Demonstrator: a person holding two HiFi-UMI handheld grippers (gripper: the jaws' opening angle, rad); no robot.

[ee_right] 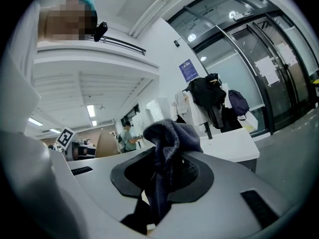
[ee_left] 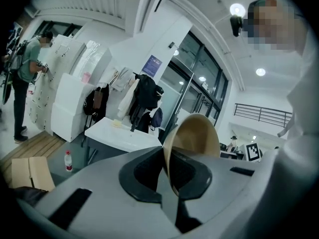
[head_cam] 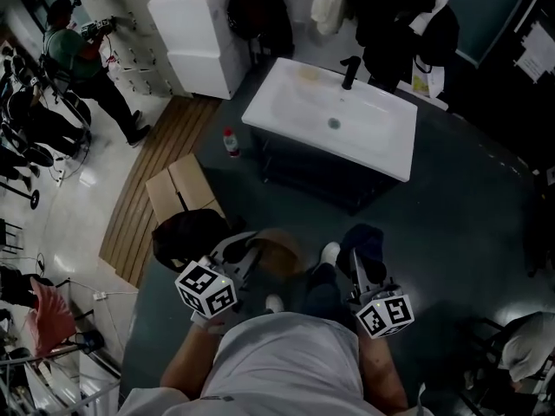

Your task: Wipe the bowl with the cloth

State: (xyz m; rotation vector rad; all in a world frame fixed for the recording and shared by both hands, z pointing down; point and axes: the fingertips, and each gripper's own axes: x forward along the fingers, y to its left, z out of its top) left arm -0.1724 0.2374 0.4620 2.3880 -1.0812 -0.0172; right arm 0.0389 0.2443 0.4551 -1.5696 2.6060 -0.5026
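Pre-wipe stage: my left gripper [ee_left: 167, 177] pinches the rim of the tan, smooth round bowl [ee_left: 197, 136], while my right gripper [ee_right: 160, 177] is clamped on the dark blue terry cloth [ee_right: 172, 133], bowl and cloth held apart. Next, I judge, the cloth must be pressed into the bowl's hollow.

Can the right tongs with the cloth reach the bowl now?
Probably yes. The right tongs grip the dark cloth, the left tongs grip the tan bowl by its rim, and they sit side by side with nothing seen between them.
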